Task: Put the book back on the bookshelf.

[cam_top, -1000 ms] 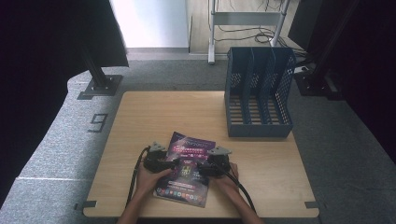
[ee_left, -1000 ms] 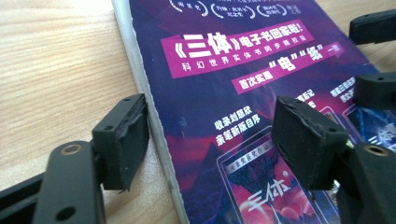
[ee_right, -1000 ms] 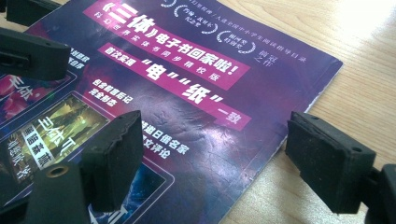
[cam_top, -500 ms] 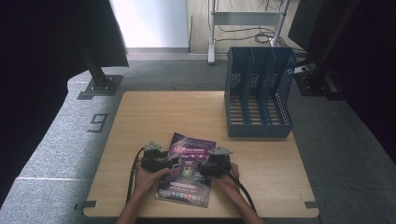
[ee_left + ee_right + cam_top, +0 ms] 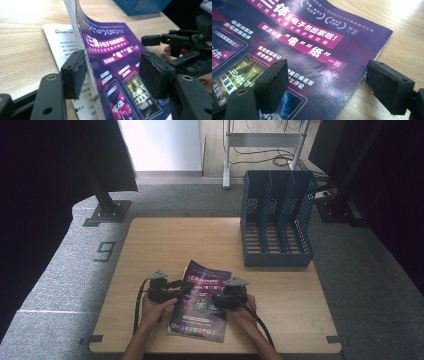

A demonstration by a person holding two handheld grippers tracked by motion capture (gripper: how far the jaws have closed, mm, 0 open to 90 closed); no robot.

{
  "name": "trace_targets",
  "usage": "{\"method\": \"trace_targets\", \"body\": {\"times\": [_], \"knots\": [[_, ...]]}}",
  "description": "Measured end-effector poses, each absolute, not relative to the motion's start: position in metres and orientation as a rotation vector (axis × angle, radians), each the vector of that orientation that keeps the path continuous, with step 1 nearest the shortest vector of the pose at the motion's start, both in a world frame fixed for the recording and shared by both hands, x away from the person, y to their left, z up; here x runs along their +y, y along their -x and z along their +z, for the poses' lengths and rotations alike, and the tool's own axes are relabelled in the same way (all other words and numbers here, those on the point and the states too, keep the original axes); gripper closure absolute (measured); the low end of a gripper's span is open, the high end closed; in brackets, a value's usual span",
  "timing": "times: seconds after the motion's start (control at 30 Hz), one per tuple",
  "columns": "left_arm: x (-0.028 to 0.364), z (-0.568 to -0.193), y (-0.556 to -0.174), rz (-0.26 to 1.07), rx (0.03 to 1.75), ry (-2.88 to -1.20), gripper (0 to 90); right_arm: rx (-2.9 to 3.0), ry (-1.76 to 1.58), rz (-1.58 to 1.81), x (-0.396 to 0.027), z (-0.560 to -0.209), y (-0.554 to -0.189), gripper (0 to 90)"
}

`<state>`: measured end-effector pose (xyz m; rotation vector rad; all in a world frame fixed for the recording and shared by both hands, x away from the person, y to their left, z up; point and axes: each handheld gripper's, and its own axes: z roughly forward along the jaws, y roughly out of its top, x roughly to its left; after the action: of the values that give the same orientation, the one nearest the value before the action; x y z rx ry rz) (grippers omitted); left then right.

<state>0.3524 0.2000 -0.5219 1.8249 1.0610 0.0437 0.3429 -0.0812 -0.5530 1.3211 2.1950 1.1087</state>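
At the near edge of the wooden surface (image 5: pixel 165 240) lies a purple magazine (image 5: pixel 201 301), angled a little, with a hand on either side of it. The left tool (image 5: pixel 176 289) sits at the magazine's left edge; in the left gripper view its 2 jaws stand wide, one pad under the lifted stack of pages, the other out over the cover (image 5: pixel 117 65), so the edge is between them but not pinched. A white printed sheet (image 5: pixel 62 42) lies flat on the wood beneath that raised edge. The right tool (image 5: pixel 216 299) rests over the right part of the cover; in the right gripper view its jaws are also spread wide, one above the cover (image 5: pixel 299 50), the other over bare wood past the magazine's edge.

The step in hand looks like getting a hold on the magazine: the left side is raised and straddled, the right side is not yet gripped. The next move likely calls for closing the left jaws on the spine-side pages without letting loose sheets slip, and bringing the right jaws onto the opposite edge so the magazine lifts flat.

The blue file rack (image 5: pixel 276 220) stands at the far right of the surface, well apart from the magazine. Its 3 upright slots appear empty.
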Motion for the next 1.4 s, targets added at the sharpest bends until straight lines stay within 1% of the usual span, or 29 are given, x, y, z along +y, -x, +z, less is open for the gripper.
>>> {"method": "trace_targets", "body": {"times": [0.37,0.5,0.77,0.97,1.4], "knots": [[0.198,-0.524,-0.354,0.043,1.075,-1.834,37.2,2.193,-1.32,1.106,-0.081,-0.553,-0.343,18.1],[0.197,-0.526,-0.356,0.011,1.07,-1.819,36.1,2.193,-1.32,1.105,-0.081,-0.553,-0.343,18.1],[0.191,-0.532,-0.36,-0.011,1.079,-1.837,36.2,2.191,-1.325,1.104,-0.081,-0.553,-0.343,18.2],[0.184,-0.541,-0.367,0.018,1.103,-1.901,37.3,2.194,-1.325,1.106,-0.081,-0.553,-0.343,18.2],[0.165,-0.53,-0.376,0.14,1.06,-1.996,41.6,2.196,-1.333,1.109,-0.082,-0.553,-0.343,18.4]]}}
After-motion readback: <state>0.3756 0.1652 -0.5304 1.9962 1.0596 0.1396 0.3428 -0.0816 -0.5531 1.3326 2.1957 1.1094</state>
